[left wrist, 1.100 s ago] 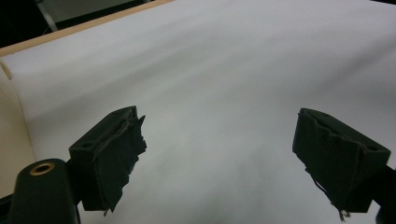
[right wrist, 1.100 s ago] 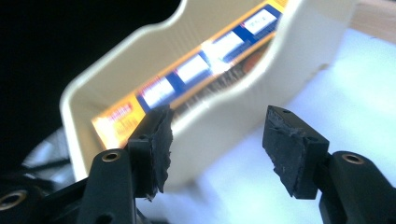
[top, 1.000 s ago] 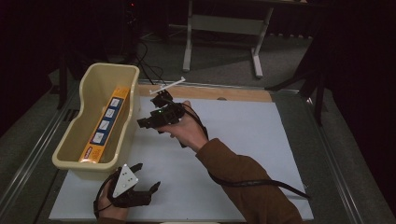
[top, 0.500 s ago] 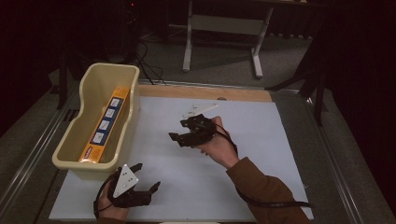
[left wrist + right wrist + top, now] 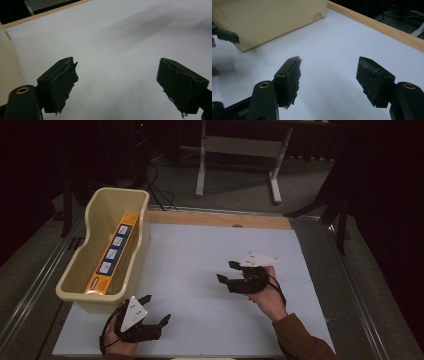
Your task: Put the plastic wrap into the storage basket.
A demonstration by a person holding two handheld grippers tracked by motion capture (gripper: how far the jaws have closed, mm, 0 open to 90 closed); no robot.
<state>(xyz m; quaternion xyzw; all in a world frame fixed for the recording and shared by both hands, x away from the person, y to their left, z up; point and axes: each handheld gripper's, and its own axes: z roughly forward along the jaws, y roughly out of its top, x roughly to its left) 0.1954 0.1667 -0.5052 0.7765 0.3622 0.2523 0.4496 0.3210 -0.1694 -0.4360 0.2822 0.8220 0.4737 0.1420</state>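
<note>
High view first: we take the cream tub point(image 5: 75, 285) as our landmark, at the left edge of the white table sheet point(image 5: 200, 250). Inside it a long yellow and blue carton point(image 5: 112, 252) lies lengthwise, leaning toward the tub's right wall. We judge it light, stiff cardboard, best pinched across its narrow width near the middle. Its small white panels and red end mark are too small for us to read. Just right of the tub's near corner our left gripper point(image 5: 156, 318) sits low, jaws spread wide around nothing. Well right of the tub, our right gripper point(image 5: 226, 272) hangs likewise wide apart and empty.
</note>
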